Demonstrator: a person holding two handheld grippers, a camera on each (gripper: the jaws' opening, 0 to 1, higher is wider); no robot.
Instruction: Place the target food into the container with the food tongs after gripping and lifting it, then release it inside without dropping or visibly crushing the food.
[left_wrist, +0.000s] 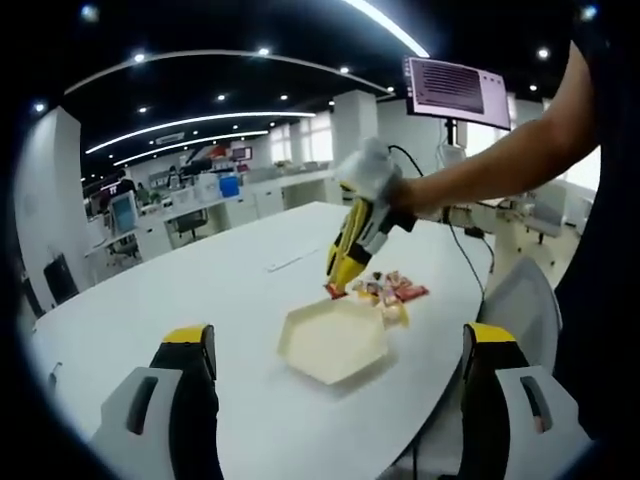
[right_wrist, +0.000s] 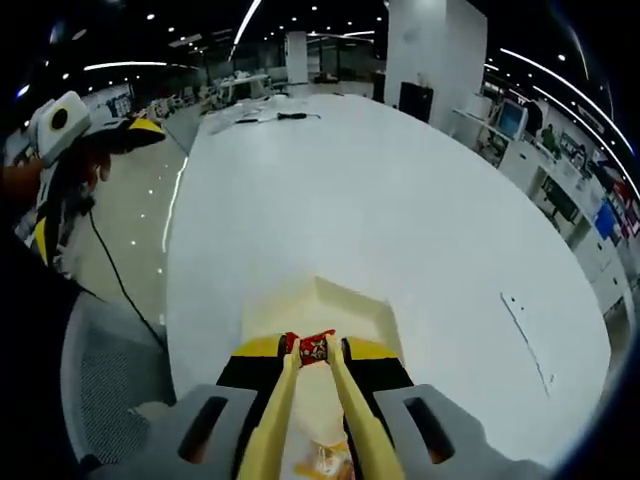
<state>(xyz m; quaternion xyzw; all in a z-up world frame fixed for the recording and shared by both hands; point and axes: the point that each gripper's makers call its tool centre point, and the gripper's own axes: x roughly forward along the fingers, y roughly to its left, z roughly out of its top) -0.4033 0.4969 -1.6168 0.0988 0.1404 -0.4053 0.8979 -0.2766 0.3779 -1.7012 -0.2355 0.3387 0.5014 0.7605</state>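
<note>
One hand-held gripper (left_wrist: 342, 285) angled down over snacks (left_wrist: 392, 290).

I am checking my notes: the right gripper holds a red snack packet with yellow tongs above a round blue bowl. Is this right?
Not quite. The right gripper view shows the container is a cream hexagonal tray, not a round blue bowl. The rest holds: the right gripper holds yellow tongs pinching a red snack packet above it.

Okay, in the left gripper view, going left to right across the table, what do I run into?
Cream hexagonal container → right gripper, tips down at the container's far edge → pile of wrapped snacks → grey chair back past the table's edge.
</note>
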